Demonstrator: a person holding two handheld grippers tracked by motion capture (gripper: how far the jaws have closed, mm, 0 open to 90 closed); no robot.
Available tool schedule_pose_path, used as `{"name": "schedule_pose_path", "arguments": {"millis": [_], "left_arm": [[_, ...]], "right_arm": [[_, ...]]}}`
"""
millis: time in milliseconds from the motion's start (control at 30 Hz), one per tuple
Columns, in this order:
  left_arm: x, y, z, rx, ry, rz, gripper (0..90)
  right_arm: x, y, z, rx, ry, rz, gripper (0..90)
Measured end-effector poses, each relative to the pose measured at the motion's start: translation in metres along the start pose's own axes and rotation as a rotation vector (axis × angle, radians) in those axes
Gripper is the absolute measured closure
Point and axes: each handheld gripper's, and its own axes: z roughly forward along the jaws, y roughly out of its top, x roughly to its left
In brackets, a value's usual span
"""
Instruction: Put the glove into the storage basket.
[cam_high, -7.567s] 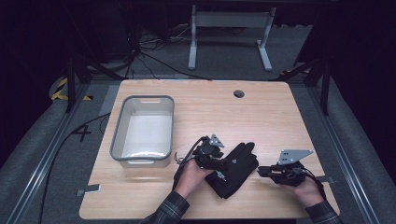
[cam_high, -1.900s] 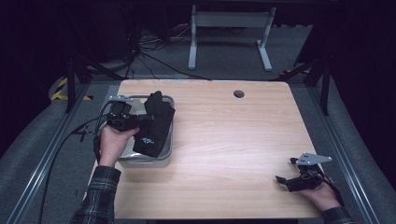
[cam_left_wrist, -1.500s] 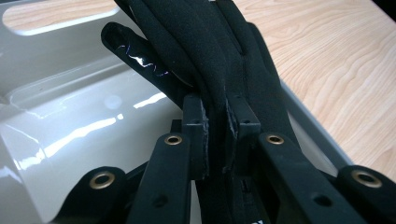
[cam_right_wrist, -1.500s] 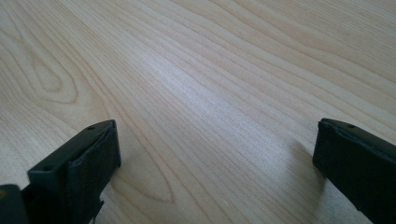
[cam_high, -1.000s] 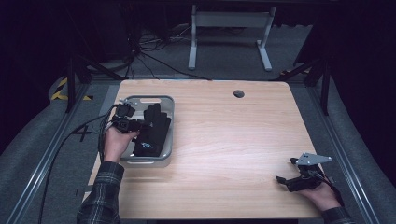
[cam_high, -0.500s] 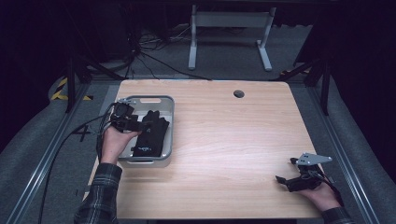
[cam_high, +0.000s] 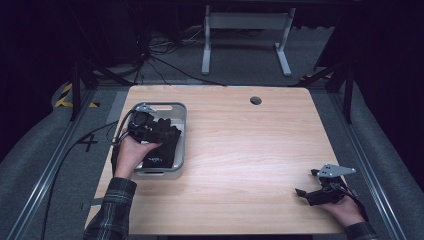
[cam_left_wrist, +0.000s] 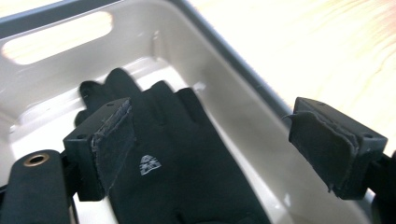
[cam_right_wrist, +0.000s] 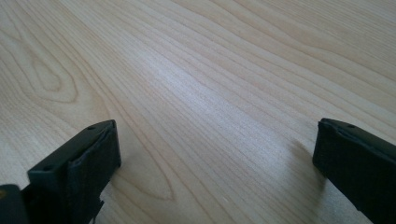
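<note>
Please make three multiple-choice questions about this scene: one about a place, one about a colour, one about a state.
1. Where does the glove lie?
A. inside the bin
B. on the bare table
C. on the floor

2. What colour is the glove?
A. white
B. black
C. yellow

3. How do the jaws of the left gripper stand?
A. closed on the glove
B. closed on the bin's rim
C. open, apart above the glove

Answers: 1 A, the pale walls of the bin surround it; 2 B, it is black with a small white logo; 3 C, the left gripper view shows a wide gap between the jaws.
</note>
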Motion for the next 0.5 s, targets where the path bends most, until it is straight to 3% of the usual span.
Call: {"name": "schedule_pose_path", "arguments": {"millis": [267, 367, 400, 433, 500], "left_arm": [[-0.028, 0.007, 0.000, -0.024, -0.042, 0.050, 15.3], [-0.047, 0.012, 0.002, -0.034, -0.073, 0.082, 15.3], [-0.047, 0.012, 0.002, -0.034, -0.073, 0.082, 15.3], [-0.058, 0.014, 0.004, -0.037, -0.095, 0.108, 15.3], [-0.062, 0.015, 0.005, -0.039, -0.105, 0.113, 15.3]], "right_arm": [[0.000, 0.000, 0.000, 0.000, 0.002, 0.001, 1.3], [0.000, 0.000, 0.000, 0.000, 0.002, 0.002, 1.3], [0.000, 0.000, 0.000, 0.000, 0.002, 0.002, 1.3], [0.000, 0.000, 0.000, 0.001, 0.001, 0.000, 1.3], [0.000, 0.000, 0.000, 0.001, 0.001, 0.001, 1.3]]}}
